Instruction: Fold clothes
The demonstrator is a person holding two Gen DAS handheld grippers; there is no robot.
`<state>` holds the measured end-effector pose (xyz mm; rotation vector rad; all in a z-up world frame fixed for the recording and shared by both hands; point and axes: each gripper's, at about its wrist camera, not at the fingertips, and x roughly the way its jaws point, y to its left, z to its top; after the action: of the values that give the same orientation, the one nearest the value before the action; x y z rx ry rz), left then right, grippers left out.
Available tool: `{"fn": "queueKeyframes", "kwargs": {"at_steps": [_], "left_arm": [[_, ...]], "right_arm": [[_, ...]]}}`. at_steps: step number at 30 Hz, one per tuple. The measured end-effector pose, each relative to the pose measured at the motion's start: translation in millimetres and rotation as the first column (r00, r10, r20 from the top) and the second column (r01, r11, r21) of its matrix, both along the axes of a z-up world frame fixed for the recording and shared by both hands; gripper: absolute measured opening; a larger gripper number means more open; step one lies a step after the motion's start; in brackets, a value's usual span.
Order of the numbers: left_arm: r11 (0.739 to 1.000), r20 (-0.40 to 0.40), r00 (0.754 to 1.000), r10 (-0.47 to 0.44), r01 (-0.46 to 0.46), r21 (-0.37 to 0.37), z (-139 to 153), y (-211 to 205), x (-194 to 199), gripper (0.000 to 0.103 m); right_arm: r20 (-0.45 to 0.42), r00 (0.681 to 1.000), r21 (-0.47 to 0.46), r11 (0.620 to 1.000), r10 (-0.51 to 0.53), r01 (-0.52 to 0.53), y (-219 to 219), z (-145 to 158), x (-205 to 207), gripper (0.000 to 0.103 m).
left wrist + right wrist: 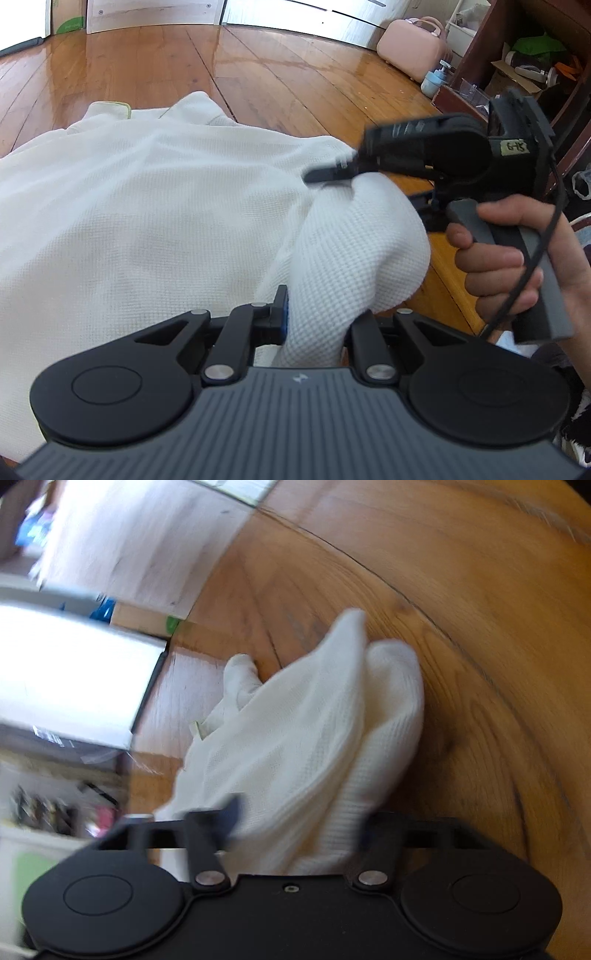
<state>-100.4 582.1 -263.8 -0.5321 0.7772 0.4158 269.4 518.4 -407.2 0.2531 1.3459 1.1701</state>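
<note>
Left wrist view: white waffle-knit garment (147, 221) spread on the wooden floor (258, 66), its right portion gathered up into a raised fold; left gripper (317, 317), jaws narrow, clamped on the near end of that fold; right gripper (328, 175), held in a person's hand (517, 266), jaw tips at the far top of the same fold, blurred; pink case (413, 46) and blue pump bottle (436, 79) by the far wall, dark shelf unit (535, 74) at right. Right wrist view: blurred; right gripper (295, 830), jaws narrow with bunched garment (314, 731) between them, apparently held; floor (461, 627) beneath
</note>
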Motion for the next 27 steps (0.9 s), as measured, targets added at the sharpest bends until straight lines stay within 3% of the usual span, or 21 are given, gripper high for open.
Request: {"fn": "queueKeyframes", "kwargs": {"at_steps": [3, 7, 10, 13, 16, 18, 21, 23, 25, 27], "left_arm": [[1.000, 0.003, 1.000, 0.008, -0.008, -0.003, -1.0, 2.0, -2.1, 0.013], [1.000, 0.028, 0.999, 0.025, -0.024, -0.019, 2.2, 3.5, -11.1, 0.013], [0.998, 0.082, 0.996, 0.044, -0.041, -0.039, 18.9, 4.5, -27.8, 0.012], [0.996, 0.163, 0.983, 0.081, -0.077, -0.032, 46.0, 7.6, -55.7, 0.012], [0.986, 0.218, 0.962, 0.164, -0.162, -0.030, 69.8, 19.2, -92.2, 0.012], [0.968, 0.241, 0.937, 0.252, -0.249, -0.044, 79.1, 31.5, -122.2, 0.012], [0.917, 0.235, 0.887, 0.396, -0.398, -0.044, 79.6, 51.5, -169.3, 0.012], [0.870, 0.186, 0.852, 0.490, -0.492, -0.035, 64.7, 64.9, -195.8, 0.012], [0.829, 0.150, 0.815, 0.559, -0.553, -0.083, 34.7, 80.0, -218.7, 0.012], [0.790, 0.105, 0.784, 0.612, -0.598, -0.137, 2.8, 93.5, -236.6, 0.012]], "right_arm": [[0.127, 0.992, 0.057, 0.998, 0.010, -0.018, -4.5, 14.4, -14.9, 0.016], [0.195, 0.981, 0.144, 0.989, 0.010, -0.039, -11.7, 35.9, -28.6, 0.013], [0.233, 0.972, 0.199, 0.978, 0.018, -0.066, -15.7, 56.5, -37.1, 0.012], [0.326, 0.942, 0.267, 0.949, 0.076, -0.169, -2.2, 99.5, -54.4, 0.012], [0.454, 0.874, 0.285, 0.901, 0.174, -0.328, 35.8, 145.1, -86.7, 0.012], [0.553, 0.795, 0.260, 0.854, 0.251, -0.450, 68.2, 168.7, -118.9, 0.012], [0.653, 0.675, 0.200, 0.781, 0.344, -0.591, 122.1, 180.4, -174.4, 0.012], [0.659, 0.618, 0.145, 0.735, 0.428, -0.662, 160.9, 168.9, -210.3, 0.012], [0.649, 0.572, 0.079, 0.703, 0.503, -0.707, 199.2, 146.1, -244.5, 0.014], [0.596, 0.560, -0.040, 0.718, 0.575, -0.695, 224.8, 114.4, -264.3, 0.026]]}}
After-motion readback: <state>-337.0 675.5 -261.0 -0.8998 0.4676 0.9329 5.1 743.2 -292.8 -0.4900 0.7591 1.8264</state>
